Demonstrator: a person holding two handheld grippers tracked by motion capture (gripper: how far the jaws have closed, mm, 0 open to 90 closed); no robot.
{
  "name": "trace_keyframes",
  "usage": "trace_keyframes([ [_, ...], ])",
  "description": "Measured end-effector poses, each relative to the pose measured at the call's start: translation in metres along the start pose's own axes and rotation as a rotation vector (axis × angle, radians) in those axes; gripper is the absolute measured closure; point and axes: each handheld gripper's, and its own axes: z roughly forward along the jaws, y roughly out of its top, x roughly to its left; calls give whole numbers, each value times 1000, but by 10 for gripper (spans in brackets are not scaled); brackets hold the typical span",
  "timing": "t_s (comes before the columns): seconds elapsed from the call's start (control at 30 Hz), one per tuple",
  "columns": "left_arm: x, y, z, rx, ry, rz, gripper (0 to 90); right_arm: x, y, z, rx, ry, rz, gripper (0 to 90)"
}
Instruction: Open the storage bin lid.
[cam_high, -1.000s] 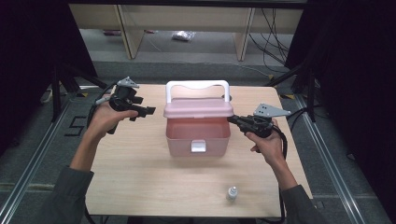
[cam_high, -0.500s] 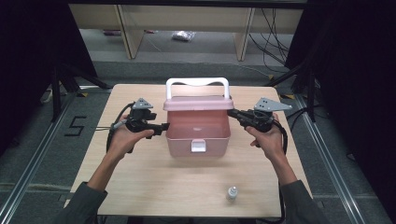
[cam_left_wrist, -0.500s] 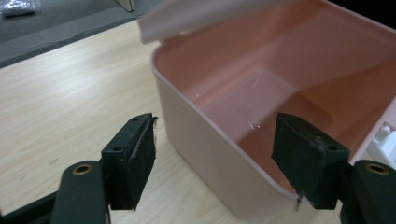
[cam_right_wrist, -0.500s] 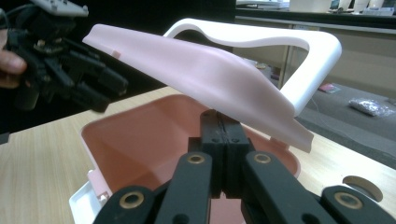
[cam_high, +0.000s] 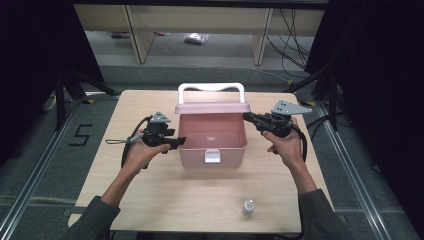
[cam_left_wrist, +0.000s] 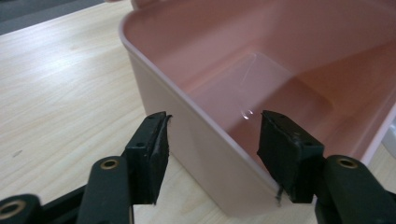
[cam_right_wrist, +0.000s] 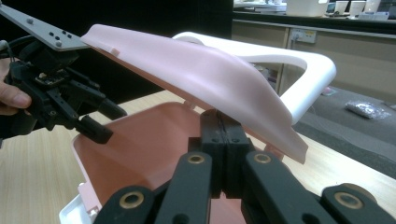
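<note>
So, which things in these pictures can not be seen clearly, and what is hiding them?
- Small bottle, high view: too small to read a label or tell its contents.
- Right gripper, right gripper view: shut jaws under the raised lid; whether they pinch its edge cannot be told.
- Pink box, left gripper view: cut off by the frame edges.
- Box floor, high view: its back part hidden under the lid.

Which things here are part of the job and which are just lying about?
In the job: pink box, its lid, left tool straddling the box wall, right tool holding the lid up.
Lying about: small bottle, bag on the floor.
</note>
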Motion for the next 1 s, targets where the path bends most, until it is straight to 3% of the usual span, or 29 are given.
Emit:
trace_keyframes([
  [0.13, -3, 1, 1, 18, -5, 39, 509, -1, 1, 3, -4, -11, -11, 900],
  [0.23, -3, 0, 1, 20, -4, 40, 515, -1, 3, 5, 1, -14, 3, 900],
  [0.37, -3, 0, 1, 22, -10, 35, 524, -5, 6, 8, 0, -23, -24, 900],
  [0.4, -3, 0, 1, 23, -10, 36, 526, -5, 7, 9, 3, -23, 0, 900],
  [0.47, -4, 0, 1, 27, -3, 38, 528, -8, 8, 12, -4, -34, -16, 900],
  [0.63, -4, 0, 1, 30, -5, 34, 534, -15, 11, 17, 2, -35, -1, 900],
  [0.67, -4, 0, 1, 30, -5, 33, 536, -15, 12, 19, 0, -27, 20, 900],
  [0.8, -4, 0, 0, 34, -14, 32, 544, -21, 14, 25, 4, -38, -2, 900],
  [0.83, -4, 0, 0, 32, -14, 28, 546, -21, 14, 27, 4, -35, 16, 900],
  [0.87, -4, -1, 0, 26, -10, 26, 550, -23, 14, 29, -1, -52, -5, 900],
  [0.9, -5, -1, 0, 24, -12, 18, 554, -23, 14, 31, 13, -33, 20, 900],
  [1.0, -4, -2, 0, 25, -14, 17, 563, -26, 14, 35, 18, -39, 15, 900],
])
